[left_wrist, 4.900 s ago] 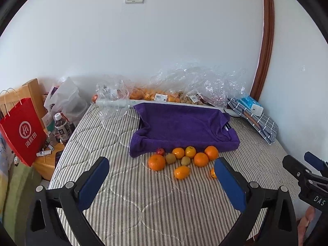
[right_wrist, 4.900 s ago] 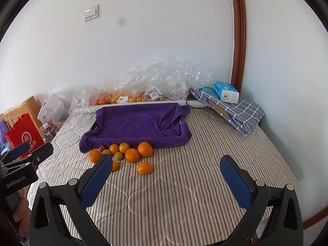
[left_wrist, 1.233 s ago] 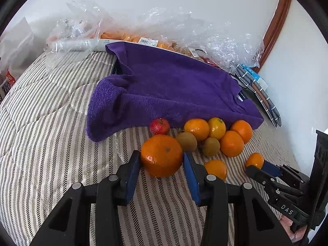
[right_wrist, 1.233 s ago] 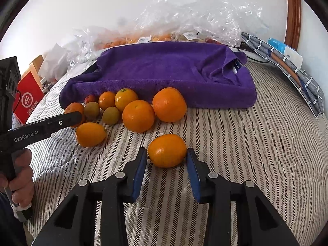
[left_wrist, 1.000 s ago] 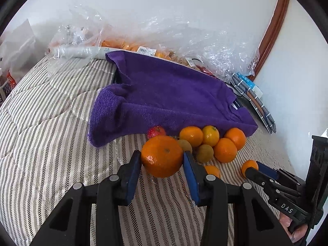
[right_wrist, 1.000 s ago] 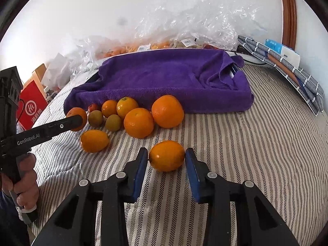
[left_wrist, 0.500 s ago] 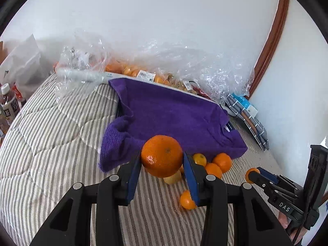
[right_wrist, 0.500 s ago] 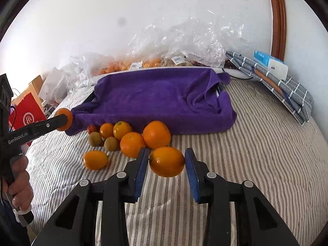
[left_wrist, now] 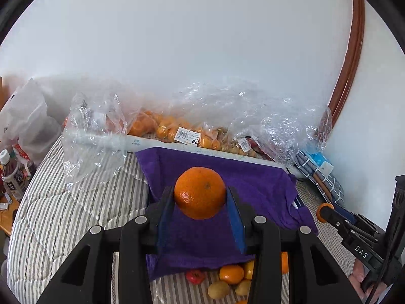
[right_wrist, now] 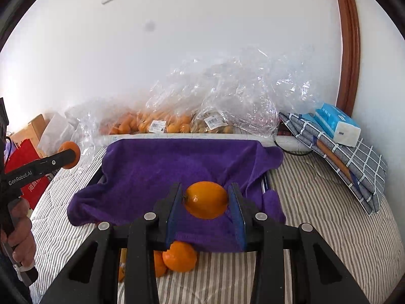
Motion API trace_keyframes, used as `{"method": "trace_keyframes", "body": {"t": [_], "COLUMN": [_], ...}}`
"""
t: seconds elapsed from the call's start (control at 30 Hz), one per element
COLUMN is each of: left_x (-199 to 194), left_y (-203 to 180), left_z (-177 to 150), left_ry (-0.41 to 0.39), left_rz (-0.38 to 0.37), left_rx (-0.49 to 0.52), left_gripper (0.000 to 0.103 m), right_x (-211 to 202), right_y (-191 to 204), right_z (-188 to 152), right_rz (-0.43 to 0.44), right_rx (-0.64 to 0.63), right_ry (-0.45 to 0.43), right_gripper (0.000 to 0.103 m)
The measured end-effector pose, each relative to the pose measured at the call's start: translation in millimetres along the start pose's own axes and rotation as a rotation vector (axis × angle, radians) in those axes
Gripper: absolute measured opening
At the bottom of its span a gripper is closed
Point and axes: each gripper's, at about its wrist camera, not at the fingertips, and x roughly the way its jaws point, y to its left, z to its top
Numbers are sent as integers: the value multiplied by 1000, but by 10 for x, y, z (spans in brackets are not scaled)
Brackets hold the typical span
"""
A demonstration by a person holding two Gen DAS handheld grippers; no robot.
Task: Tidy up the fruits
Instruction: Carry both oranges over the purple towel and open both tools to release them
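My left gripper [left_wrist: 200,207] is shut on a large orange [left_wrist: 200,193] and holds it in the air above the purple towel [left_wrist: 255,185]. My right gripper [right_wrist: 205,205] is shut on a smaller smooth orange [right_wrist: 205,199], also raised over the purple towel [right_wrist: 162,169]. Loose fruit lies on the striped bed in front of the towel: oranges [left_wrist: 231,274], a small red fruit [left_wrist: 195,276] and kiwis [left_wrist: 218,290]. In the right wrist view an orange [right_wrist: 180,257] shows below my fingers.
Clear plastic bags of fruit [left_wrist: 177,131] lie along the wall behind the towel. A folded checked cloth with a tissue pack [right_wrist: 339,126] sits at the right. Bottles [left_wrist: 12,177] and a red bag [right_wrist: 25,167] stand left of the bed.
Both grippers have lifted their oranges off the bed and carried them forward over the purple towel. The loose fruit now lies below and behind the fingers.
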Motion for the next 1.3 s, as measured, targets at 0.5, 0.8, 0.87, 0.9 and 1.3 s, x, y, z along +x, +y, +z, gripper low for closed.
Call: {"method": "trace_keyframes", "body": {"t": [0.5,0.8,0.87,0.9,1.3], "left_x": [726,880,912,922,1015], "left_y": [132,141,137,134,104], "left_z": [-42,-171,-189,-194,-251], "left_ry": [106,161,174,176,205], "left_rz": [36,32,29,32,54], "left_rx": [-16,-8,-9,-5,40], "left_gripper": [39,39,39,39,39], "right_x": [807,960,999,1023,1121], "right_y": [104,61,49,43,33], "right_z": [94,-76,-97,-107,-134], "right_rz": [16,24,31,35,18], "right_rx": [-55,-39,-34,-27,-23], "right_ry": [62,106,123,131,161], "right_gripper": [37,37,37,37,37]}}
